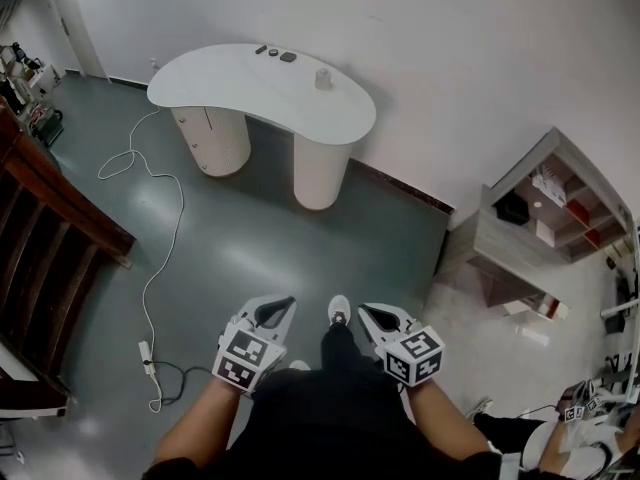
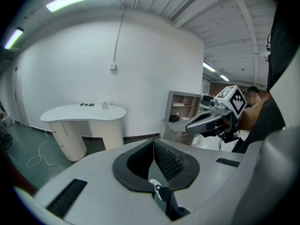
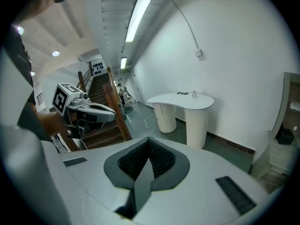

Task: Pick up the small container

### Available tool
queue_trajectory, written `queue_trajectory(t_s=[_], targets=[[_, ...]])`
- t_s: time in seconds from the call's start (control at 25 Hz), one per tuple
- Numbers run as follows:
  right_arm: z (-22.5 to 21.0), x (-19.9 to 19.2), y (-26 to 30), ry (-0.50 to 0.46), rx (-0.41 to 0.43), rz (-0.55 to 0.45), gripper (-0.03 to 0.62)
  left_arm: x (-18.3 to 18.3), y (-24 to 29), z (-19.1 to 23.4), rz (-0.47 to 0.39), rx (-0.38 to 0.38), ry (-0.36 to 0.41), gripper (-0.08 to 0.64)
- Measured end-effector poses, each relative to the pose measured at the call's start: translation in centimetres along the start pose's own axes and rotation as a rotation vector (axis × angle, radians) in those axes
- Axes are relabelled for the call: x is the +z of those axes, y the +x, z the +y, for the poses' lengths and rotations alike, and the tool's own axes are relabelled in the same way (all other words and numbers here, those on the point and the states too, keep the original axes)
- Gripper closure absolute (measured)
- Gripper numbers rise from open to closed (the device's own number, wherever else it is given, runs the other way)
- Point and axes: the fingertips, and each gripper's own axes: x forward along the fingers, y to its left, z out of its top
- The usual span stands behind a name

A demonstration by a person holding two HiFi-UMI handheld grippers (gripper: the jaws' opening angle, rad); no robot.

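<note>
The small container [image 1: 323, 78], a pale little cylinder, stands on the far side of the white curved table [image 1: 230, 80], well ahead of me. It also shows tiny in the left gripper view [image 2: 104, 105] and the right gripper view [image 3: 194, 94]. My left gripper [image 1: 281, 309] and right gripper [image 1: 371, 314] are held side by side low over the floor, far from the table. The left gripper's jaws [image 2: 153, 143] are shut with nothing between them. Those of the right gripper [image 3: 149, 142] meet too, holding nothing. Each gripper sees the other, the right one [image 2: 193, 126] and the left one [image 3: 110, 112].
Three small dark objects [image 1: 274, 53] lie on the table's far edge. A white cable [image 1: 165, 238] snakes across the grey floor to a plug strip [image 1: 146, 355]. Dark wooden stairs [image 1: 45, 238] stand at left, an open shelf unit [image 1: 545, 223] at right. My shoe [image 1: 340, 311] shows between the grippers.
</note>
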Motion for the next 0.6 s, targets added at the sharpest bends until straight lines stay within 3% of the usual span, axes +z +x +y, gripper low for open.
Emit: queue_trajectory(t_s=[0.32,0.6], targets=[[-3.9,3.2,4.6,0.015,0.017,-0.022,0.597,1.7,3.1,4.6,0.021,0.025,0.005,0.543],[-9.5,8.1,8.9,0.002,0.055,-0.037,0.597,6.1,7.9,9.4,0.007,0.064,-0.001,0.543]])
